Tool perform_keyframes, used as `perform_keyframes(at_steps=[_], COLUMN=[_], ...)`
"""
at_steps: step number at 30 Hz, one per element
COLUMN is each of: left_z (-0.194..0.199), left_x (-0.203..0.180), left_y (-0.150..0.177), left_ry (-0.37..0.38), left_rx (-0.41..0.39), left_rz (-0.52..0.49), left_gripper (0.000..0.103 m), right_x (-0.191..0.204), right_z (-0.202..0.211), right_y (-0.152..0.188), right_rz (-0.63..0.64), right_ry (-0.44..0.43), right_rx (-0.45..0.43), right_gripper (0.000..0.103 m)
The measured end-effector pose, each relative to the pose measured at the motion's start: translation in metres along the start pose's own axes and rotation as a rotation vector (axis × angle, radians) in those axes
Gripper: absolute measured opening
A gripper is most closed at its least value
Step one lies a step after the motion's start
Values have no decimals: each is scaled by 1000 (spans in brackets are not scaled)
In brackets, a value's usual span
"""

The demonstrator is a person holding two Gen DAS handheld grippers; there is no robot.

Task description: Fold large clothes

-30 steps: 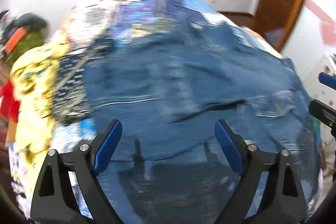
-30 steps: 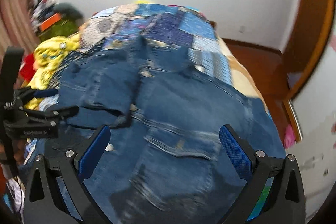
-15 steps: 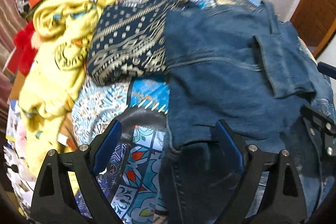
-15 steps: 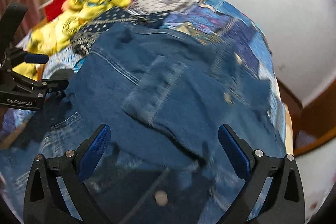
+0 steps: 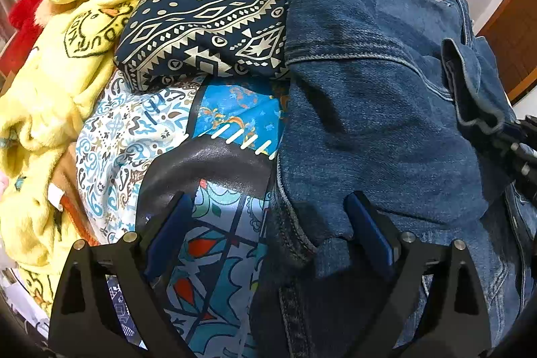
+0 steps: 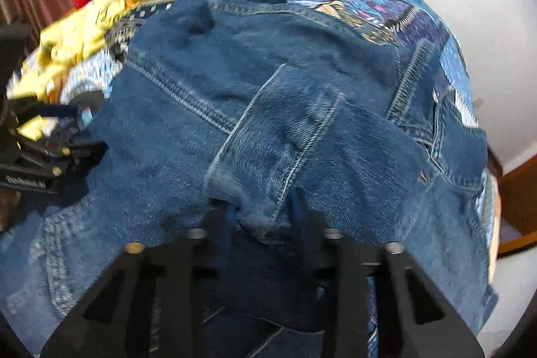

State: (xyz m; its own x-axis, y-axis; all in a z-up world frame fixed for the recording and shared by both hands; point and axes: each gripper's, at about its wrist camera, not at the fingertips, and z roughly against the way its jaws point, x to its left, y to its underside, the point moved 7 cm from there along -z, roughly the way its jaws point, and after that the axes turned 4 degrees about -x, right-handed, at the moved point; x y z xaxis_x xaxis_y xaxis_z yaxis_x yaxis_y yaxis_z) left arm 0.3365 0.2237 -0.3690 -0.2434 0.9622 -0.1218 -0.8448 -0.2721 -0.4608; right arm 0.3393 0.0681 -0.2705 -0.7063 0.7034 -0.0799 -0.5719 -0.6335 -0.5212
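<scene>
From the left wrist, the left gripper (image 5: 268,223) stands wide apart over the edge of the denim jacket (image 5: 379,109), which lies on the patchwork bedspread (image 5: 214,240) beside a navy patterned cloth (image 5: 208,22). From the right wrist, the right gripper (image 6: 263,213) has closed on the jacket's sleeve cuff (image 6: 255,190).

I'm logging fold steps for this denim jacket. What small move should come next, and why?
Probably close the left gripper on the denim jacket edge: its jaws stand wide open straddling that edge, while the right gripper looks already pinched on the sleeve cuff.
</scene>
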Motion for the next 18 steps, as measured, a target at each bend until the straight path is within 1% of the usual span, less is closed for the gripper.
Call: perform_keyframes(at_steps=[4, 8, 11, 14, 16, 18], left_z=[17, 52, 72, 83, 80, 71], left_x=[-2, -15, -37, -72, -93, -117], left_y=[-5, -25, -43, -57, -61, -55], left_ry=[-32, -49, -17, 24, 48, 78], left_rx=[-3, -84, -135, -164, -155, -125], left_rz=[-16, -63, -83, -122, -150, -188], left_gripper=[93, 93, 93, 93, 93, 93], right_x=[-15, -47, -73, -102, -117, -134], right_z=[28, 67, 91, 114, 122, 129], right_y=[-5, -9, -8, 8, 20, 36], right_rz=[-91, -194, -268, -353, -402, -454], right_ry=[12, 22, 33, 40, 42, 50], right_rx=[-84, -174, -230, -270, -285, -298], right_gripper=[13, 12, 12, 12, 11, 11])
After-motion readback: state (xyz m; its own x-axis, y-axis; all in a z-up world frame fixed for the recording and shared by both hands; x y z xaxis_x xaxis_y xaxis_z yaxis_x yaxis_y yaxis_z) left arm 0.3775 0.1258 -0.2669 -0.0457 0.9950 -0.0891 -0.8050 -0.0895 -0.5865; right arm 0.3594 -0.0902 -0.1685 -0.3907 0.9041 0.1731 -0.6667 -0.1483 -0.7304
